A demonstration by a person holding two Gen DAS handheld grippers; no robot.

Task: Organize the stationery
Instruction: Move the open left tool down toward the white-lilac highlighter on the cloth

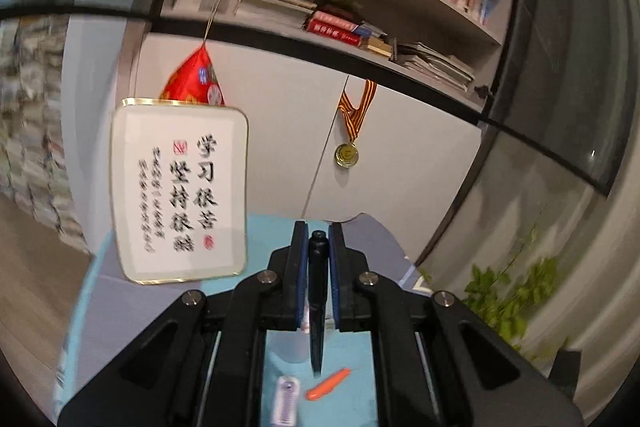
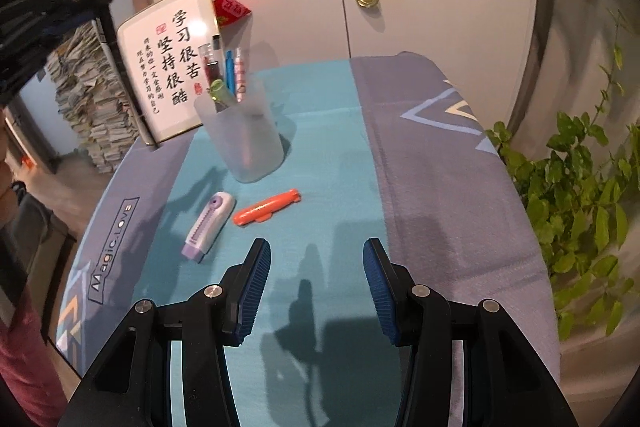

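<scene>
Two loose pieces of stationery lie on the cloth-covered table at the centre of the right wrist view: a lilac correction tape and, just beside it, an orange carrot-shaped pen. Both sit near the frosted pen cup, which already holds several pens upright, so it looks like the collecting point. The left tongs are clamped on a dark pen, gripped near its upper end so its tip hangs down, probably for dropping it into that cup. In the lower centre of the left wrist view the two loose items show beneath the pen. The right tongs stand parted and empty, low over bare cloth.
</scene>
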